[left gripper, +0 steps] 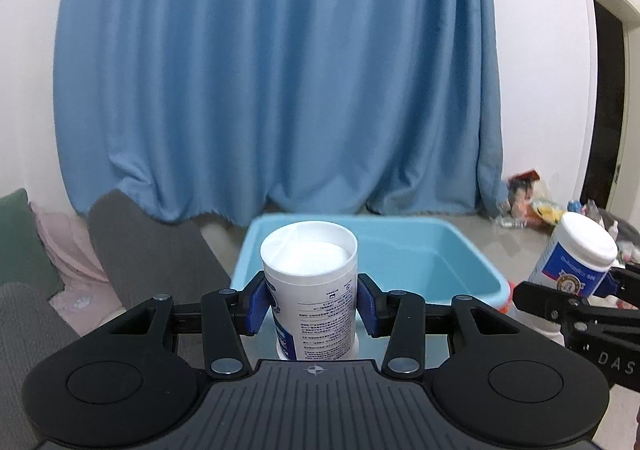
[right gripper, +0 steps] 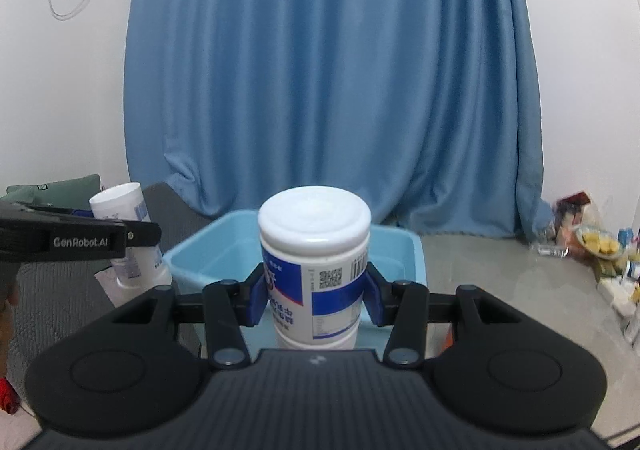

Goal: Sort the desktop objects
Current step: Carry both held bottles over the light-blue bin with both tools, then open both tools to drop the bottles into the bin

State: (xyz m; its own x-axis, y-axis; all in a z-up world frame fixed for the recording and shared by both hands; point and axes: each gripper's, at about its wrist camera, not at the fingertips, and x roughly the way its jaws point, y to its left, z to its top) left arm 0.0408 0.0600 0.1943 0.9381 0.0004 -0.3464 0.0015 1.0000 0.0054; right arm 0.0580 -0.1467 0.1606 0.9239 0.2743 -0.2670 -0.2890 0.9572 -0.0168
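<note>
My left gripper (left gripper: 311, 304) is shut on a white bottle (left gripper: 310, 290) held bottom-up, its recessed base on top. It also shows at the left of the right wrist view (right gripper: 128, 234). My right gripper (right gripper: 314, 296) is shut on a white-capped bottle with a blue label (right gripper: 314, 266), upright. That bottle shows at the right of the left wrist view (left gripper: 576, 258). A light blue plastic bin (left gripper: 400, 246) sits on the floor just beyond both bottles, also in the right wrist view (right gripper: 208, 250). Both bottles are held in the air near the bin's front rim.
A blue curtain (left gripper: 280, 70) hangs behind the bin. Grey cushions (left gripper: 148, 246) and pink cloth lie at left. A heap of snack packets and small items (right gripper: 592, 246) lies on the grey floor at right.
</note>
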